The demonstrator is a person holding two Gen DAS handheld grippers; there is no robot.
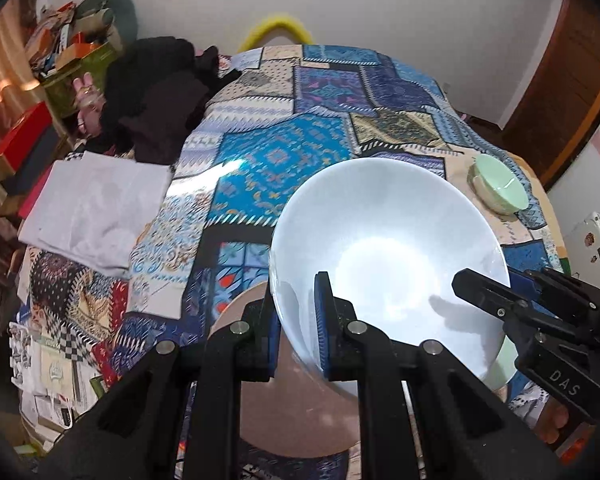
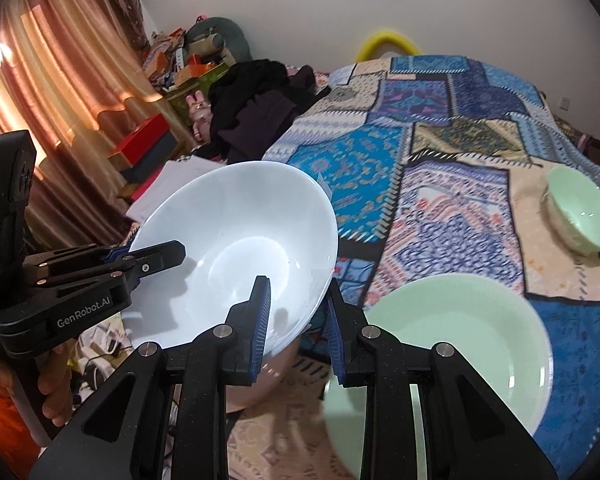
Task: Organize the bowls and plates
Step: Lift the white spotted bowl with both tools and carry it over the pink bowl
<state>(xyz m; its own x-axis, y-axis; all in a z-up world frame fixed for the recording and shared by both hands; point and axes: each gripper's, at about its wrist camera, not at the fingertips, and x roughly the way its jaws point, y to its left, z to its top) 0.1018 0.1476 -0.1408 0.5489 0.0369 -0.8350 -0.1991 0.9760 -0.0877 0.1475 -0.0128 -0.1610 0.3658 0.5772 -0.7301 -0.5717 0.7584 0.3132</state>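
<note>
Both tongs, left (image 1: pixel 298 320) and right (image 2: pixel 298 320), clamped on opposite rims of the white bowl (image 2: pixel 236 248); uneven motion could twist it loose onto pink plate (image 1: pixel 300 412).
</note>
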